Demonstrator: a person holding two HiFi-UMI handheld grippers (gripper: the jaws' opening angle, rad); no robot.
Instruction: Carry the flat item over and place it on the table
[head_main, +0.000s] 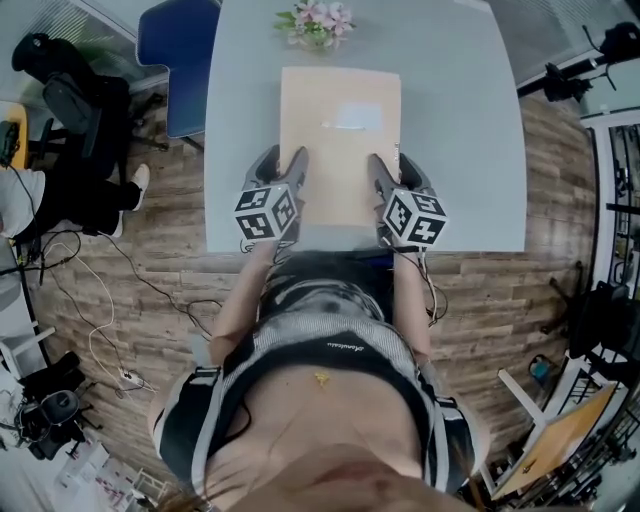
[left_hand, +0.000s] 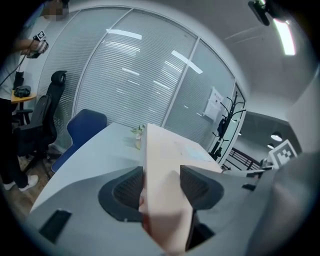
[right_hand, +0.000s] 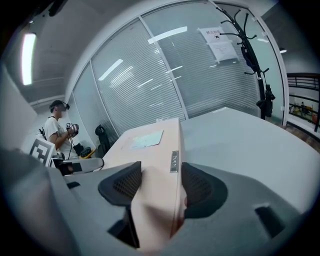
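A flat tan cardboard box (head_main: 340, 140) with a pale label lies over the grey table (head_main: 450, 150), its near edge at the table's front. My left gripper (head_main: 290, 195) is shut on the box's near left corner, and the box (left_hand: 162, 165) fills the gap between its pads. My right gripper (head_main: 385, 195) is shut on the near right corner, the box edge (right_hand: 167, 165) pinched between its pads. I cannot tell whether the box rests on the table or hangs just above it.
A small pot of pink flowers (head_main: 316, 22) stands at the table's far edge, just beyond the box. A blue chair (head_main: 180, 60) sits at the table's left. A black office chair (head_main: 85, 110) and floor cables (head_main: 110, 330) lie further left. A person (right_hand: 60, 131) stands by the glass wall.
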